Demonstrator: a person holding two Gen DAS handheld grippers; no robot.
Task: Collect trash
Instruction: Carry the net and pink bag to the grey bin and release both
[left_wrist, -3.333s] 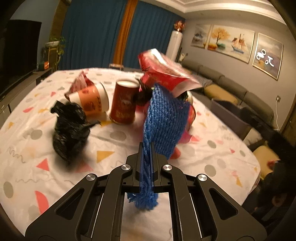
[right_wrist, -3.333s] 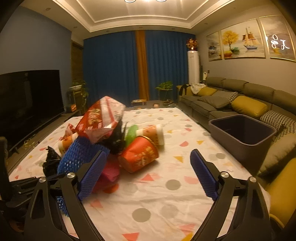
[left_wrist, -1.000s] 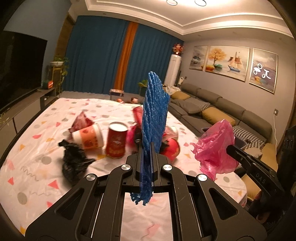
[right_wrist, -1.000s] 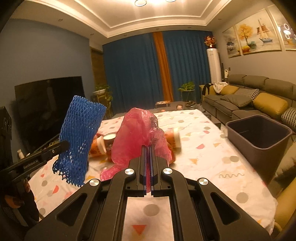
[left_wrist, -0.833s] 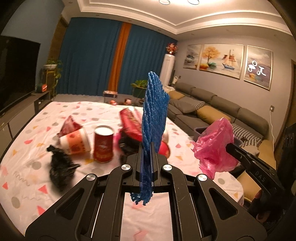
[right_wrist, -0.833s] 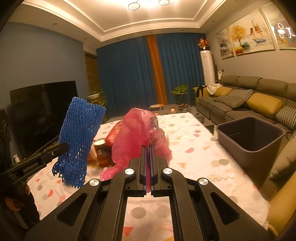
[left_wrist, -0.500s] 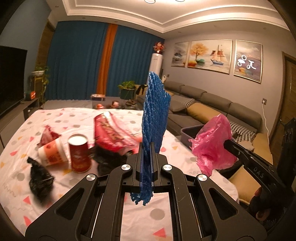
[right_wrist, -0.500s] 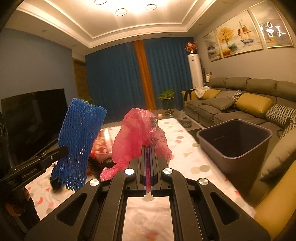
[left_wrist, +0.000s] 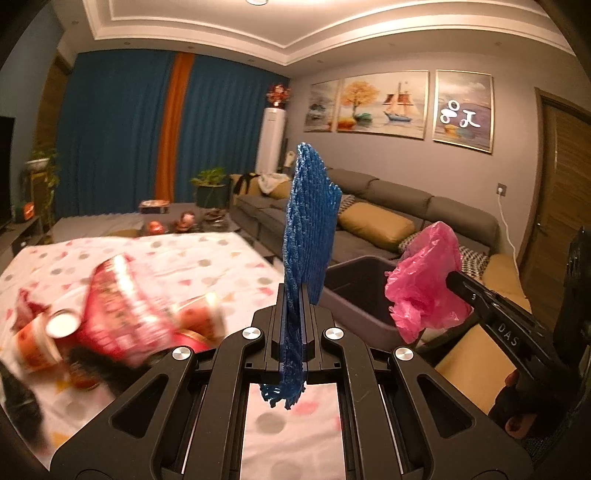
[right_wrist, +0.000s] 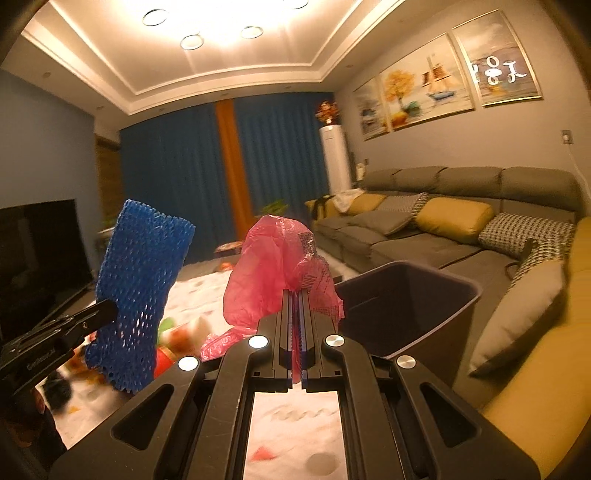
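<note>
Two soft, light scraps carried toward the bin (right_wrist: 410, 295).
Left gripper (left_wrist: 293, 317) pinches the springy blue foam net (left_wrist: 308, 229) near its lower end; right gripper (right_wrist: 295, 321) pinches the limp, slippery pink plastic bag (right_wrist: 273, 273) by a bunched fold.

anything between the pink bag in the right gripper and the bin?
Nothing. In the right wrist view the pink bag, clamped in the right gripper, sits just left of the bin rim, with only open air between them.
</note>
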